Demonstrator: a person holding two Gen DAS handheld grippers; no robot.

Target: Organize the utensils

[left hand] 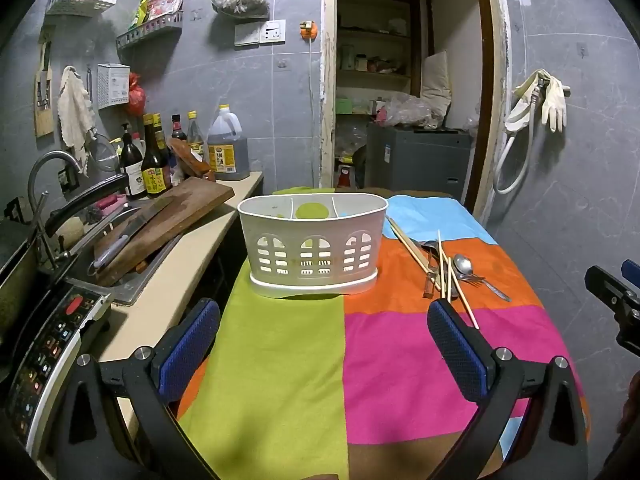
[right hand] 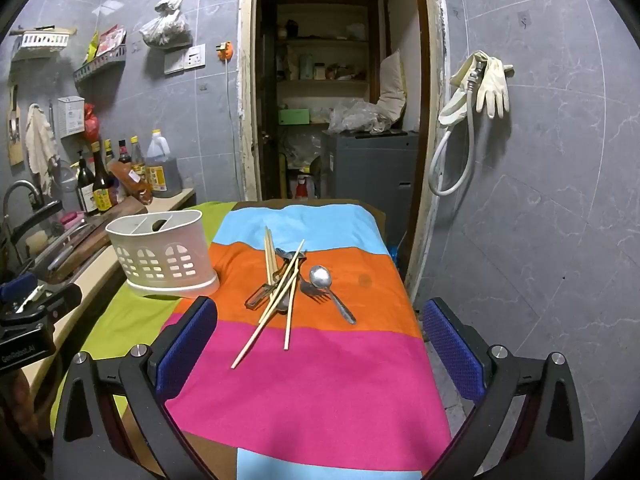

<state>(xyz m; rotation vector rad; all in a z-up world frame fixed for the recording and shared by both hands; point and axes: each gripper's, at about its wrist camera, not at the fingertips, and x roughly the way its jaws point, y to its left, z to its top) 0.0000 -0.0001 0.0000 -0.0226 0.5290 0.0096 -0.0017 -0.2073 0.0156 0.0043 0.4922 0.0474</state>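
Note:
A white plastic utensil caddy [left hand: 314, 246] with three compartments stands empty on the striped cloth; it also shows at the left in the right wrist view, caddy [right hand: 164, 258]. To its right lies a loose pile of wooden chopsticks [right hand: 276, 292], a metal spoon [right hand: 322, 278], a fork [right hand: 314, 292] and other metal pieces on the orange stripe. The same pile of chopsticks [left hand: 450, 270] and spoon [left hand: 464, 266] appears in the left wrist view. My left gripper [left hand: 324, 320] hangs open just short of the caddy, nothing between its fingers. My right gripper [right hand: 320, 320] is open just short of the pile.
The table carries a cloth [right hand: 320, 380] of green, orange, pink and blue stripes. Left of it runs a counter with a sink, a cutting board [left hand: 168, 220], a knife and several bottles [left hand: 148, 160]. An open doorway [right hand: 332, 100] lies behind; a tiled wall with gloves [right hand: 494, 84] is right.

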